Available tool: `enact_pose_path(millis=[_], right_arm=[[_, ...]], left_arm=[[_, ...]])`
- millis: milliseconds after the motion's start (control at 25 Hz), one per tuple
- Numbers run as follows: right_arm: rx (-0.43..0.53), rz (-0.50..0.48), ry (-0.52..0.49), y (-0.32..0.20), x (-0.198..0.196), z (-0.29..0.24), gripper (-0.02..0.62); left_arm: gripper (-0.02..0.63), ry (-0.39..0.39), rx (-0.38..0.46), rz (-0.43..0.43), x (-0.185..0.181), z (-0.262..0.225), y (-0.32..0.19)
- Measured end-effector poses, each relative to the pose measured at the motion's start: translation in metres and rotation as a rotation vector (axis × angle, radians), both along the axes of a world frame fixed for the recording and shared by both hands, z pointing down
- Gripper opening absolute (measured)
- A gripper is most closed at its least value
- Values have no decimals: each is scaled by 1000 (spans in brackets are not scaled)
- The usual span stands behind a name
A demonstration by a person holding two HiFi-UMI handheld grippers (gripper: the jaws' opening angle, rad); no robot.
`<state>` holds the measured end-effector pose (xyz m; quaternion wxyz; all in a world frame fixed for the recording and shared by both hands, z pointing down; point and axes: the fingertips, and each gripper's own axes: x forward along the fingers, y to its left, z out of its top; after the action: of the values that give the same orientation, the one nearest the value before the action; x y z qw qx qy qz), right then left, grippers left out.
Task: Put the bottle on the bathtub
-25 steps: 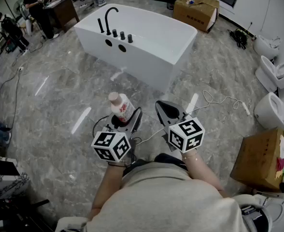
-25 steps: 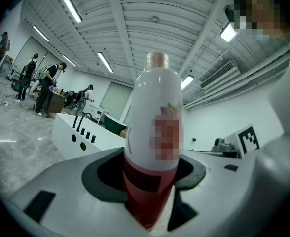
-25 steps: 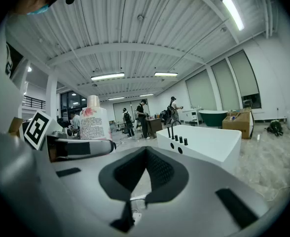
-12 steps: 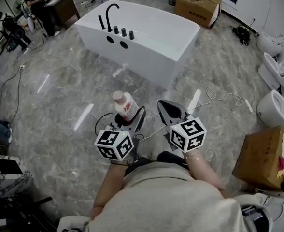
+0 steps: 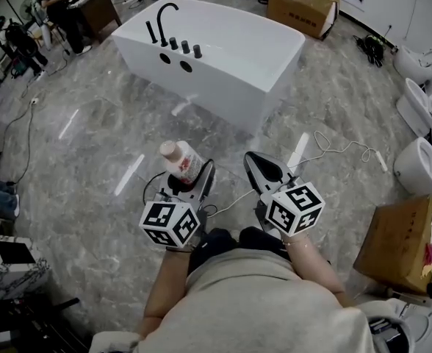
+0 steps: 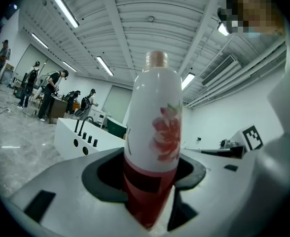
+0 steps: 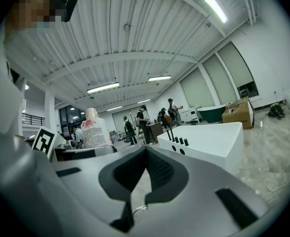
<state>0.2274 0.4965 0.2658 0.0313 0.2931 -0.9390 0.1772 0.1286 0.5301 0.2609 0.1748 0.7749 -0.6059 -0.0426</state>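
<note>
A white bottle (image 5: 180, 160) with a red flower print, red lower band and pale cap stands upright in my left gripper (image 5: 192, 179), which is shut on its lower body. In the left gripper view the bottle (image 6: 152, 137) fills the centre between the jaws. My right gripper (image 5: 264, 172) hangs beside it to the right, shut on nothing. The white bathtub (image 5: 225, 52), with a black faucet (image 5: 164, 19) and knobs on its near-left rim, stands on the floor well ahead of both grippers. It also shows as the bathtub (image 7: 208, 139) in the right gripper view.
The floor is grey marble tile. A white cable (image 5: 332, 148) lies on it right of the tub. Toilets (image 5: 420, 165) line the right wall, with a cardboard box (image 5: 402, 242) near them and another box (image 5: 301, 7) behind the tub. People stand at a table (image 5: 92, 7) far left.
Little has changed. The left gripper still holds the bottle, which has drifted slightly left. The right gripper stays beside it.
</note>
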Motion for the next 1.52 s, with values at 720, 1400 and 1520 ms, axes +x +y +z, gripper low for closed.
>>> enact_pose_path(millis=[720,1400,1520], right_arm=[[-83,4,-1,-97,-55,32,-2],[-21,110,-3,-296,-211,3,-2],[-30,141,-8,-323,-231,4,-2]], left_arm=[[238,26,-33,-53,-61,21,-82],[238,29,5,71,-211,0,-293],[238,20,3,113,-228,1,-321]])
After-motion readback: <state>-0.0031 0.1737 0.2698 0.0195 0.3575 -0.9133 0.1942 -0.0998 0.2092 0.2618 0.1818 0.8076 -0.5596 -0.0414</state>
